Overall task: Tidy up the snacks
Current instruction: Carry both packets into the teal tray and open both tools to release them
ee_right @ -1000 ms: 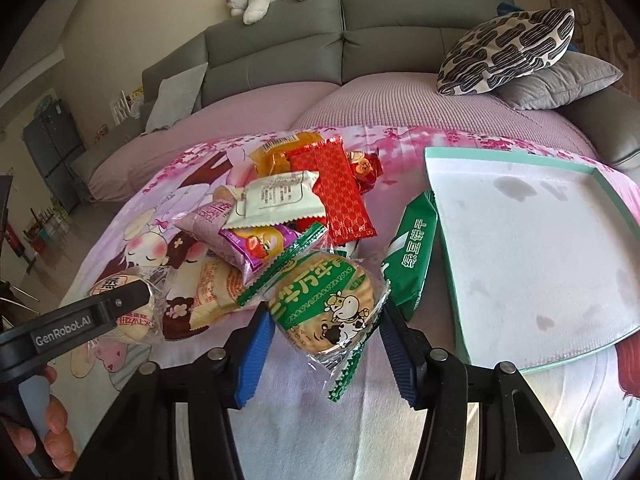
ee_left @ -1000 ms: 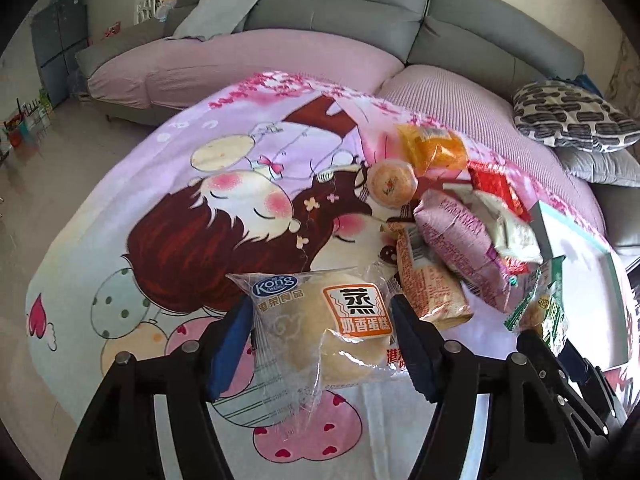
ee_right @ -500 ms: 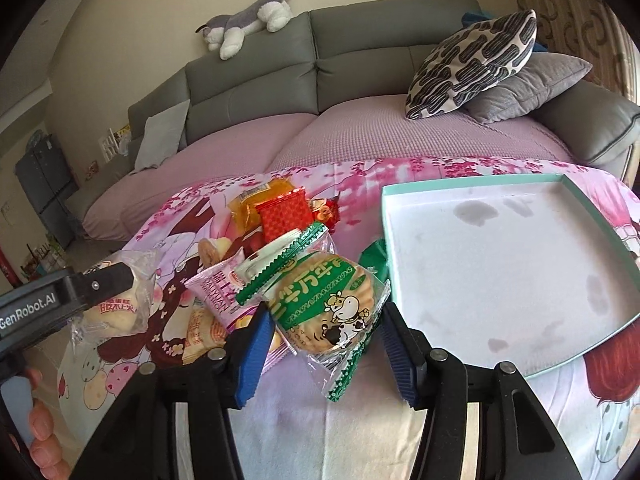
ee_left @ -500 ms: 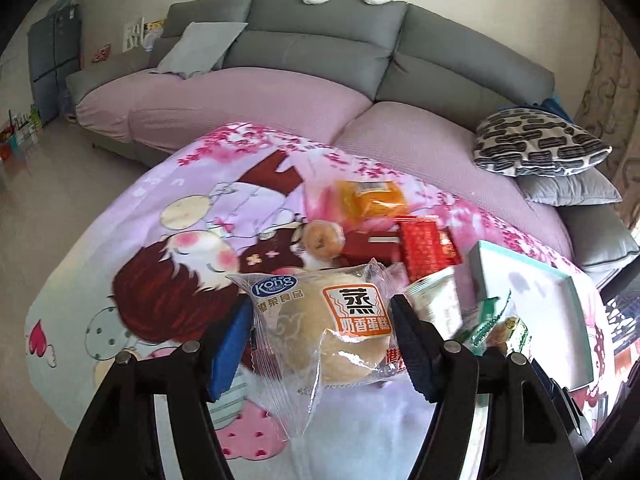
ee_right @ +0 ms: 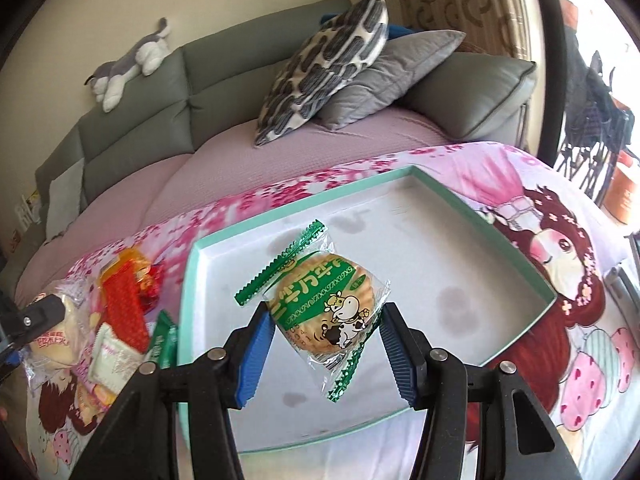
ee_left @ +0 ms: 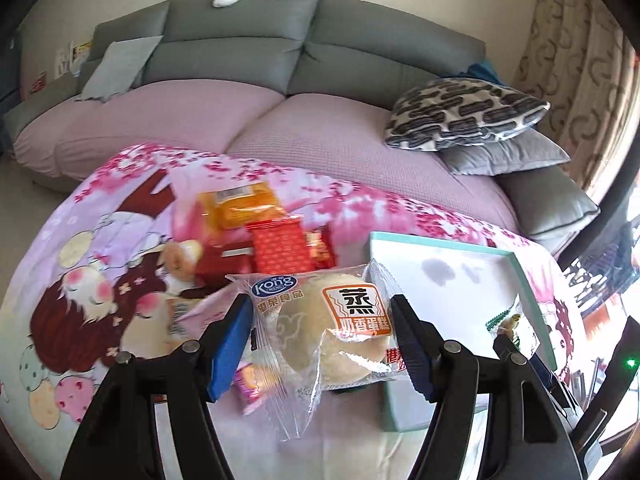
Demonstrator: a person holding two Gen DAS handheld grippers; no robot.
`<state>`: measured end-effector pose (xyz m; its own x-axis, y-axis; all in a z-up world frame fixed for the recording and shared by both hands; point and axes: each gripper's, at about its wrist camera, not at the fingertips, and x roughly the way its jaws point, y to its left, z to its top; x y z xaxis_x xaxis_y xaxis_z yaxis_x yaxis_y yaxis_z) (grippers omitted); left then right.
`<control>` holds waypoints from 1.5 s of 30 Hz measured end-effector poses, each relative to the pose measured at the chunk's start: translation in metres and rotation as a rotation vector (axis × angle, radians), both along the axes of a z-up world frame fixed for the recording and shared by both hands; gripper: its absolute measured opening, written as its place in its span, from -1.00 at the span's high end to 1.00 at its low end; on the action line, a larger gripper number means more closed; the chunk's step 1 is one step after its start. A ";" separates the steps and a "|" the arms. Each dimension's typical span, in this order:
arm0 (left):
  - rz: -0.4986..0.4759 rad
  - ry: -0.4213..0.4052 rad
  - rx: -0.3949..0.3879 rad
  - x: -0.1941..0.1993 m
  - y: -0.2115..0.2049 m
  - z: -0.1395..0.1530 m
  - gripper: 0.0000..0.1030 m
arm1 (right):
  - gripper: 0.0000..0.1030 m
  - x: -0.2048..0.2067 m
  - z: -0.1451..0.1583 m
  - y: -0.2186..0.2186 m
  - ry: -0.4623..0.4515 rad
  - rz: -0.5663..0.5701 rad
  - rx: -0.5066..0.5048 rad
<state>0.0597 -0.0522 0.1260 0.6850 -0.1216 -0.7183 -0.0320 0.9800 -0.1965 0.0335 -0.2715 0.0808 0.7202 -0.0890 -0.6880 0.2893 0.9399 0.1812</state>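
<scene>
I carry 2 snacks: left tongs [ee_left: 322, 344] clamp the steamed cake [ee_left: 332, 336], right tongs [ee_right: 324, 346] clamp the biscuit pack [ee_right: 324, 308] above the tray [ee_right: 460, 280]; next, lower and release.

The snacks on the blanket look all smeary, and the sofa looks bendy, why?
Left wrist view: the loose snack pile is motion-blurred, while the held cake packet stays sharp. Both views: the fisheye lens bows the sofa. Right wrist view: window glare whitens the top right corner.

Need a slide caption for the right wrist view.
Right gripper holds a green biscuit pack above the teal tray.
</scene>
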 end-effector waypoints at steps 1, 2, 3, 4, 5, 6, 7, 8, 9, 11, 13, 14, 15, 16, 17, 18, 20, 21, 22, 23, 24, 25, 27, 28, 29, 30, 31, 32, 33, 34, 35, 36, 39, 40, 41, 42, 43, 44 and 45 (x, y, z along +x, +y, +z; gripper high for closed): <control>-0.016 0.000 0.003 0.004 -0.008 -0.001 -0.37 | -0.11 0.000 -0.002 -0.012 0.004 -0.031 -0.005; -0.035 -0.001 0.006 0.007 -0.016 -0.001 -0.37 | -0.11 -0.001 -0.003 -0.022 0.008 -0.060 -0.011; -0.057 -0.001 0.008 0.011 -0.025 -0.002 -0.37 | -0.11 -0.001 -0.004 -0.031 0.012 -0.085 -0.016; -0.078 0.000 0.011 0.015 -0.033 -0.004 -0.37 | -0.11 -0.001 -0.005 -0.040 0.014 -0.108 -0.022; -0.102 0.000 0.014 0.019 -0.043 -0.007 -0.37 | -0.11 -0.001 -0.007 -0.048 0.018 -0.127 -0.028; -0.125 0.001 0.018 0.022 -0.053 -0.010 -0.37 | -0.11 -0.001 -0.007 -0.054 0.019 -0.142 -0.035; -0.149 0.003 0.021 0.025 -0.063 -0.014 -0.37 | -0.11 -0.001 -0.009 -0.059 0.020 -0.153 -0.042; -0.171 0.007 0.025 0.028 -0.073 -0.019 -0.37 | -0.11 -0.001 -0.010 -0.063 0.023 -0.161 -0.048; -0.191 0.011 0.027 0.031 -0.082 -0.023 -0.37 | -0.11 -0.001 -0.011 -0.067 0.026 -0.167 -0.052; -0.230 0.018 0.028 0.037 -0.098 -0.032 -0.37 | -0.11 0.001 -0.014 -0.071 0.034 -0.169 -0.059; -0.259 0.026 0.035 0.044 -0.113 -0.041 -0.37 | -0.11 0.005 -0.016 -0.073 0.041 -0.167 -0.067; -0.271 0.030 0.041 0.047 -0.119 -0.046 -0.37 | -0.11 0.008 -0.018 -0.074 0.044 -0.165 -0.071; -0.279 0.035 0.047 0.051 -0.125 -0.051 -0.37 | -0.11 0.009 -0.019 -0.074 0.048 -0.163 -0.078; -0.286 0.041 0.053 0.054 -0.130 -0.055 -0.37 | -0.11 0.011 -0.020 -0.072 0.052 -0.162 -0.086; -0.294 0.046 0.055 0.058 -0.134 -0.059 -0.37 | -0.11 0.012 -0.021 -0.072 0.055 -0.160 -0.093; -0.297 0.050 0.059 0.061 -0.137 -0.062 -0.37 | -0.11 0.014 -0.022 -0.072 0.059 -0.158 -0.098; -0.301 0.059 0.072 0.067 -0.143 -0.068 -0.37 | -0.11 0.018 -0.025 -0.073 0.069 -0.154 -0.104; -0.301 0.064 0.078 0.070 -0.145 -0.071 -0.37 | -0.11 0.019 -0.027 -0.074 0.074 -0.156 -0.103; -0.301 0.069 0.082 0.072 -0.146 -0.073 -0.37 | -0.11 0.021 -0.029 -0.075 0.080 -0.159 -0.102; -0.300 0.074 0.086 0.075 -0.148 -0.076 -0.37 | -0.11 0.022 -0.031 -0.076 0.086 -0.160 -0.099; -0.299 0.080 0.089 0.077 -0.149 -0.078 -0.37 | -0.11 0.023 -0.033 -0.077 0.094 -0.163 -0.093; -0.297 0.085 0.090 0.079 -0.149 -0.080 -0.37 | -0.11 0.023 -0.036 -0.078 0.103 -0.165 -0.088; -0.295 0.096 0.087 0.082 -0.150 -0.084 -0.38 | -0.11 0.024 -0.041 -0.081 0.120 -0.169 -0.069; -0.295 0.102 0.087 0.083 -0.150 -0.086 -0.38 | -0.11 0.025 -0.043 -0.082 0.125 -0.171 -0.060; -0.294 0.107 0.087 0.083 -0.151 -0.087 -0.39 | -0.11 0.024 -0.044 -0.082 0.128 -0.172 -0.062; -0.292 0.107 0.088 0.084 -0.151 -0.088 -0.40 | -0.11 0.025 -0.044 -0.081 0.130 -0.170 -0.068; -0.290 0.105 0.089 0.083 -0.152 -0.088 -0.41 | -0.12 0.025 -0.044 -0.081 0.131 -0.168 -0.072; -0.290 0.105 0.089 0.083 -0.152 -0.088 -0.42 | -0.12 0.025 -0.044 -0.080 0.132 -0.167 -0.072; -0.289 0.107 0.087 0.084 -0.151 -0.088 -0.42 | -0.13 0.025 -0.044 -0.081 0.131 -0.167 -0.069; -0.286 0.111 0.087 0.084 -0.151 -0.088 -0.44 | -0.14 0.025 -0.045 -0.081 0.131 -0.166 -0.067; -0.285 0.114 0.085 0.084 -0.151 -0.088 -0.45 | -0.14 0.025 -0.045 -0.081 0.132 -0.167 -0.068; -0.285 0.117 0.081 0.084 -0.150 -0.087 -0.46 | -0.16 0.026 -0.044 -0.081 0.134 -0.166 -0.066; -0.284 0.126 0.073 0.083 -0.148 -0.086 -0.48 | -0.22 0.025 -0.043 -0.081 0.128 -0.163 -0.054; -0.284 0.126 0.069 0.081 -0.147 -0.085 -0.49 | -0.24 0.025 -0.043 -0.081 0.127 -0.160 -0.054; -0.284 0.127 0.064 0.080 -0.146 -0.083 -0.50 | -0.26 0.026 -0.043 -0.080 0.129 -0.156 -0.054; -0.284 0.127 0.061 0.079 -0.145 -0.082 -0.51 | -0.31 0.026 -0.043 -0.079 0.129 -0.150 -0.055; -0.280 0.127 0.060 0.078 -0.144 -0.081 -0.55 | -0.37 0.026 -0.042 -0.078 0.128 -0.148 -0.058; -0.276 0.126 0.057 0.077 -0.142 -0.079 -0.58 | -0.40 0.026 -0.042 -0.077 0.128 -0.147 -0.059; -0.273 0.128 0.049 0.076 -0.140 -0.077 -0.60 | -0.43 0.026 -0.041 -0.076 0.128 -0.146 -0.060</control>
